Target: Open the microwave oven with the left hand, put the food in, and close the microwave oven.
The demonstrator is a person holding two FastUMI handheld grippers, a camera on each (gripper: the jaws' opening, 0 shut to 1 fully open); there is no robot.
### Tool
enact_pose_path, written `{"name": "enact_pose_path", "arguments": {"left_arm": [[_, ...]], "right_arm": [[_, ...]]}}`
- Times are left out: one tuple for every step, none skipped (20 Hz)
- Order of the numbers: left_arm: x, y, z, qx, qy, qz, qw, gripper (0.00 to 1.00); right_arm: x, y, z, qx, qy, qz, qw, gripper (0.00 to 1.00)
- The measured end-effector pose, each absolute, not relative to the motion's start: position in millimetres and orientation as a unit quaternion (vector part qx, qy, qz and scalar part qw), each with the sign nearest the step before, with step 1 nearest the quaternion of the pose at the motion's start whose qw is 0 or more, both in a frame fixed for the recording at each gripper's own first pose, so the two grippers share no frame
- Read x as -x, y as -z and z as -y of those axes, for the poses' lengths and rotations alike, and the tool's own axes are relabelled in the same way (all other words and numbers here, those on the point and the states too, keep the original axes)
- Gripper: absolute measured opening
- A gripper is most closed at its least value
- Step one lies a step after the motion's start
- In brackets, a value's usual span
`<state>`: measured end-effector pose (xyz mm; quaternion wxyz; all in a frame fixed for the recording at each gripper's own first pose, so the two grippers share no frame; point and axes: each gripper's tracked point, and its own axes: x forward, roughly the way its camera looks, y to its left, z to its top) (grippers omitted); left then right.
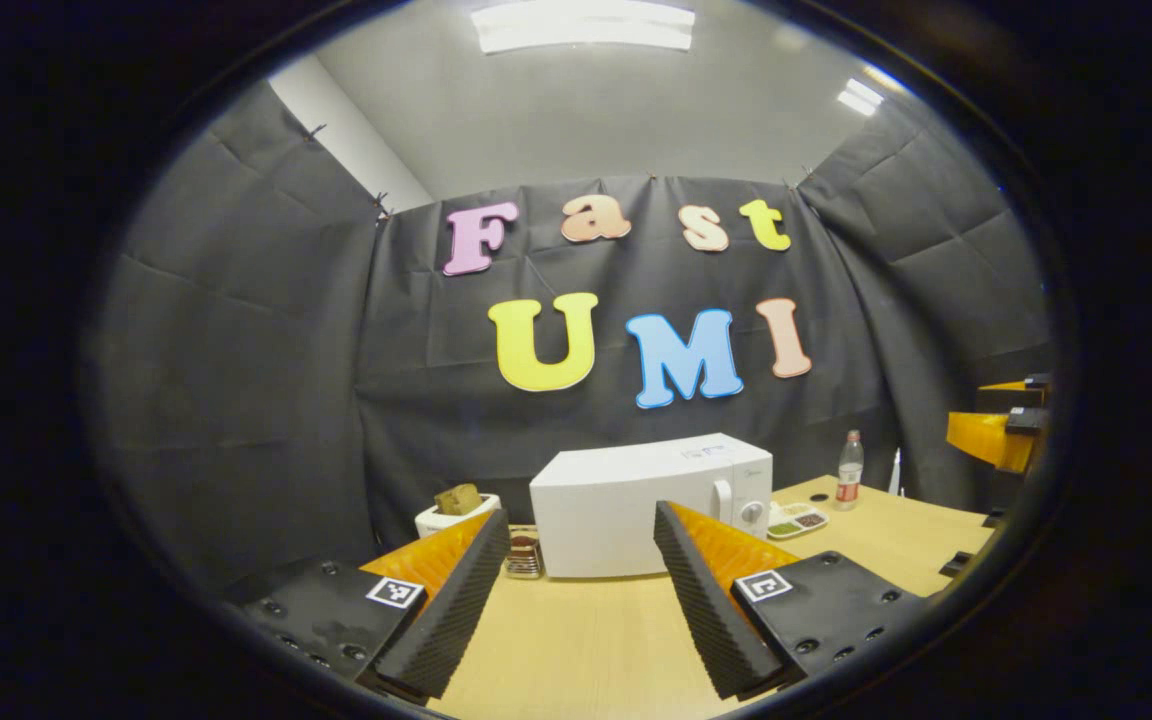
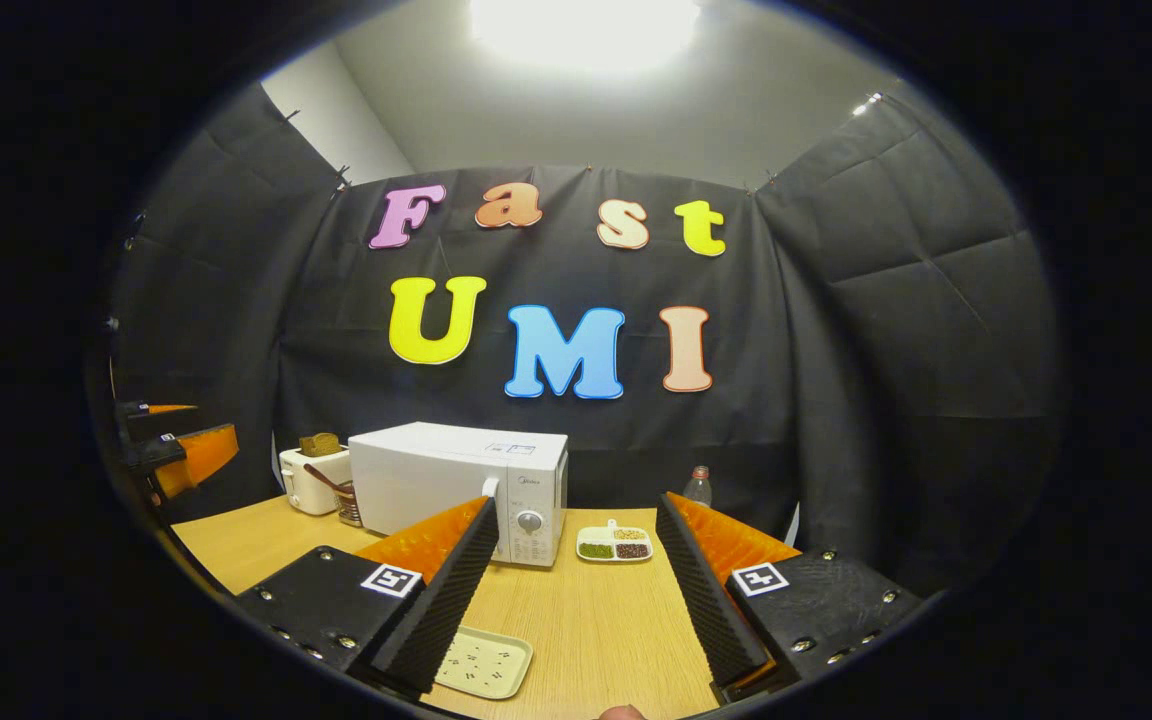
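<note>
A white microwave [image 1: 626,505] stands at the back of the wooden table [image 1: 586,640] with its door closed; its handle and dial [image 2: 530,521] are on its right side. A small divided dish of beans and grains [image 2: 614,543] lies just right of it, also seen as the dish [image 1: 796,521] in the left gripper view. My left gripper [image 1: 581,515] is open, held above the table in front of the microwave, holding nothing. My right gripper [image 2: 576,503] is open and empty, facing the microwave's right end. The left gripper [image 2: 181,450] also appears at the far left edge.
A white toaster with bread [image 1: 456,510] and a small jar [image 1: 523,556] stand left of the microwave. A bottle [image 1: 849,470] stands at the back right. A pale speckled tray [image 2: 484,662] lies on the table under my right gripper's left finger. The other gripper [image 1: 996,430] hangs at the right.
</note>
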<state>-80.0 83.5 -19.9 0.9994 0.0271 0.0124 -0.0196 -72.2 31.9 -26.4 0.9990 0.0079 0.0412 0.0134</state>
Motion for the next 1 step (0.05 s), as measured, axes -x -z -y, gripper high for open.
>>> {"name": "enact_pose_path", "arguments": {"left_arm": [[81.2,21.6,-82.6,-0.029,0.020,-0.013,0.999,0.97]], "right_arm": [[72.0,26.2,-29.6,-0.007,-0.011,-0.041,0.999,0.97]]}}
